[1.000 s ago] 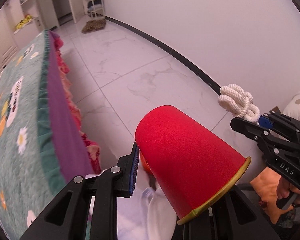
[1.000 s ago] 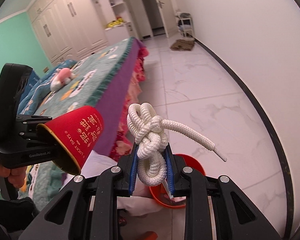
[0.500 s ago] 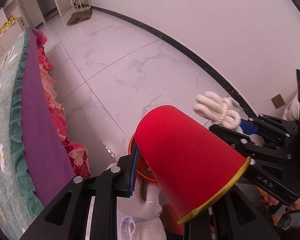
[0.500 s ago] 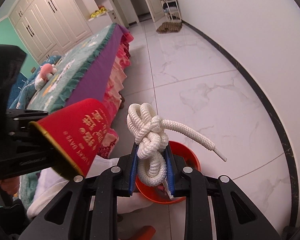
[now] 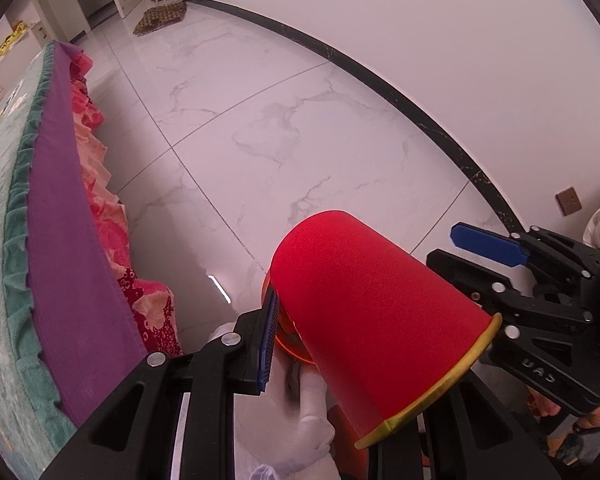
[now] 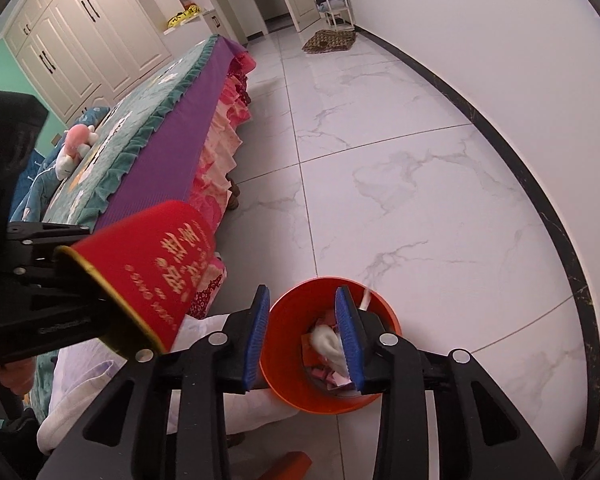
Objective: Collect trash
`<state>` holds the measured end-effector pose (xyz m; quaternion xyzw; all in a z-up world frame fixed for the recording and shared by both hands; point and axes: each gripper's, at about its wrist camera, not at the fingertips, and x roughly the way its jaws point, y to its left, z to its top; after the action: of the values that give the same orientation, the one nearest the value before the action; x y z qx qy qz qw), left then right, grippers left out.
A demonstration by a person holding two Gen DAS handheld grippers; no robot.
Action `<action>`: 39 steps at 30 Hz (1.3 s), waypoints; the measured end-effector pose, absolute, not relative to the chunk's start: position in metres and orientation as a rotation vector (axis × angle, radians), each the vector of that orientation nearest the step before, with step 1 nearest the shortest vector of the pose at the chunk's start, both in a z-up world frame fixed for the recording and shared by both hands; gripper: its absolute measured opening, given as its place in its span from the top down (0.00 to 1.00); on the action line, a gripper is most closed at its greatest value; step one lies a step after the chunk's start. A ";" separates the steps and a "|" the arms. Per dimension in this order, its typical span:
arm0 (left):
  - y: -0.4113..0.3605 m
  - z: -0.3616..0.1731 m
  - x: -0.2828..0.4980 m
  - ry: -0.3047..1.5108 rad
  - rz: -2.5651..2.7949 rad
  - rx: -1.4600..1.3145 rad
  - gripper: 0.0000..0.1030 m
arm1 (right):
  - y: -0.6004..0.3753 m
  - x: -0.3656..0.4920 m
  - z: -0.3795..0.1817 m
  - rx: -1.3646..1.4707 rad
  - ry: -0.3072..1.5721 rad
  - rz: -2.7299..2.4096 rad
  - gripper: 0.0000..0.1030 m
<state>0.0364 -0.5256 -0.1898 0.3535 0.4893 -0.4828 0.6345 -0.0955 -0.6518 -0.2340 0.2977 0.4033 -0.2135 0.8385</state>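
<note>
Now your left gripper (image 5: 336,344) pinches the red paper cup (image 5: 376,320) at its wall, above and left of the orange bin (image 6: 332,344). It's likely light and crushable, so squeeze gently. Your right gripper (image 6: 304,336) has just been opening over the bin, nothing between its pads; the white rope (image 6: 328,340) lies inside.

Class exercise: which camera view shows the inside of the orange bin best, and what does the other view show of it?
The right wrist view: it looks down into the orange bin, showing the white rope and paper scraps inside. In the left wrist view only a sliver of its rim peeks out behind the red cup.
</note>
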 end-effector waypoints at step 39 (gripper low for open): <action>-0.387 -0.079 0.059 0.869 -0.895 0.530 0.29 | -0.549 -0.054 -0.104 0.438 0.648 -0.237 0.60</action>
<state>0.0591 -0.3873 -0.0788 0.2450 0.4021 -0.4139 0.7791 -0.0539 -0.5490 -0.1039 0.2128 0.3152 -0.1153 0.9176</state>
